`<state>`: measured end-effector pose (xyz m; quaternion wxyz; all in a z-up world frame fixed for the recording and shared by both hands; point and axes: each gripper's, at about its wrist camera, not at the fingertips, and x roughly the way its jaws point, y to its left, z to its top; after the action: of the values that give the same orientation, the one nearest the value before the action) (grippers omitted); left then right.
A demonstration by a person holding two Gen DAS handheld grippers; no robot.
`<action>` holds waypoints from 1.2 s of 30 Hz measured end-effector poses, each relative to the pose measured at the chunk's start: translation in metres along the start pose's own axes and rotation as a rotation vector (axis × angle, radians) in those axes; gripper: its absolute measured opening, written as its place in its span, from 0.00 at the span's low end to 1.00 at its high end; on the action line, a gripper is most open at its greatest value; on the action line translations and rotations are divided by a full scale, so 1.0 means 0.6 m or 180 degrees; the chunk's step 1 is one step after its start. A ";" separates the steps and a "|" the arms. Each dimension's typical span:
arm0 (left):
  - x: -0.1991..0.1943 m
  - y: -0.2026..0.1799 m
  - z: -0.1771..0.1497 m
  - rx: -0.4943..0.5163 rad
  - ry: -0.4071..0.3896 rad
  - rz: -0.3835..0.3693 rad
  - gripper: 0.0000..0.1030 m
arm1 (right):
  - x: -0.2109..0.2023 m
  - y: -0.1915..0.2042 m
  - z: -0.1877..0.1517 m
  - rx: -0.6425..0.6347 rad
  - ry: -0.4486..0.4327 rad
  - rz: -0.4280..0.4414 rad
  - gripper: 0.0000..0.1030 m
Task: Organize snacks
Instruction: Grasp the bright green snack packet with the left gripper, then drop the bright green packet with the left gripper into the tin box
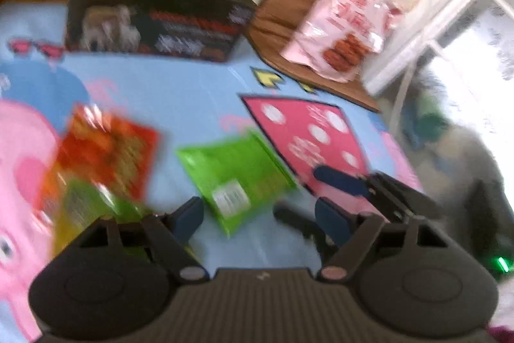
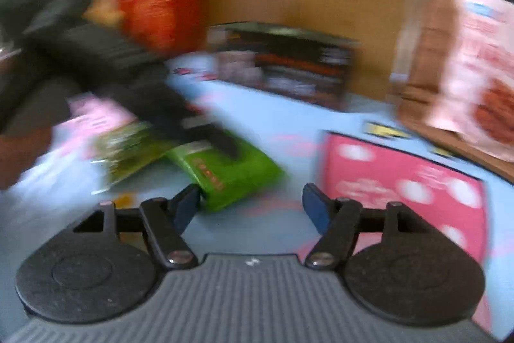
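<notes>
A bright green snack packet [image 1: 236, 182] lies flat on the blue cartoon sheet [image 1: 180, 92], just ahead of my open, empty left gripper [image 1: 260, 214]. It also shows in the right wrist view [image 2: 231, 172], close ahead and left of my open, empty right gripper [image 2: 250, 200]. The right gripper's blue-tipped fingers [image 1: 340, 180] reach in at the packet's right in the left wrist view. A red snack packet [image 1: 109, 150] and a green-yellow one [image 1: 86, 208] lie to the left. A black open box [image 1: 154, 24] stands at the back. Both views are blurred.
A pink snack bag [image 1: 343, 18] leans on a brown cushion [image 1: 282, 15] at the back right. A red box [image 2: 160, 2] stands at the back left. The other arm [image 2: 96, 63] crosses the left of the right wrist view. The sheet's edge drops off at the right.
</notes>
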<state>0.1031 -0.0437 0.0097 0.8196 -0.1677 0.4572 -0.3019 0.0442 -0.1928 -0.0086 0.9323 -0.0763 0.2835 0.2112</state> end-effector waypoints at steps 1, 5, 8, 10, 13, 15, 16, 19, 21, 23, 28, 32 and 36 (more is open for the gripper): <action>-0.002 -0.003 -0.004 -0.0027 0.0012 -0.0047 0.76 | -0.004 -0.016 -0.003 0.0182 -0.0024 -0.0078 0.69; -0.027 -0.003 -0.004 -0.0070 -0.0145 -0.0014 0.78 | -0.041 -0.056 -0.030 0.0717 -0.0097 0.0047 0.69; -0.035 0.009 0.003 -0.0256 -0.0217 -0.0006 0.78 | -0.050 -0.049 -0.035 0.0701 -0.0092 0.0112 0.69; -0.033 0.014 0.007 -0.0357 -0.0223 0.0005 0.82 | -0.044 -0.042 -0.027 0.0546 -0.0117 0.0119 0.69; -0.014 0.017 0.019 -0.0408 -0.0213 0.0115 0.87 | -0.027 -0.031 -0.004 0.0258 -0.0191 0.0236 0.71; 0.006 0.021 0.030 -0.0423 -0.0168 0.0205 0.84 | 0.000 -0.028 0.012 0.0102 -0.0098 0.0349 0.74; 0.011 0.019 0.034 -0.0392 -0.0212 0.0212 0.78 | 0.018 -0.025 0.019 0.0009 -0.0027 0.0405 0.74; 0.022 0.013 0.040 -0.0345 -0.0179 0.0315 0.52 | 0.058 -0.012 0.025 -0.0123 0.0153 0.0493 0.69; 0.019 0.011 0.034 -0.0330 -0.0156 0.0297 0.50 | 0.058 0.000 0.029 -0.0148 0.0113 0.0470 0.55; 0.011 0.010 0.026 -0.0341 -0.0168 0.0229 0.50 | 0.049 0.012 0.022 -0.0217 0.0057 0.0378 0.55; -0.027 -0.002 0.033 -0.0297 -0.0356 0.0067 0.51 | 0.014 0.020 0.014 -0.0293 -0.0209 0.0273 0.55; -0.053 -0.012 0.069 -0.0186 -0.0502 -0.0002 0.53 | -0.007 0.019 0.039 -0.0333 -0.0504 0.0187 0.55; -0.068 -0.015 0.131 -0.0085 -0.0619 0.0018 0.54 | -0.001 0.007 0.084 -0.0395 -0.0710 0.0161 0.55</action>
<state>0.1506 -0.0243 0.0822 0.8586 -0.2059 0.3800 -0.2758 0.0668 -0.1761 0.0333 0.9459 -0.1027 0.1663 0.2589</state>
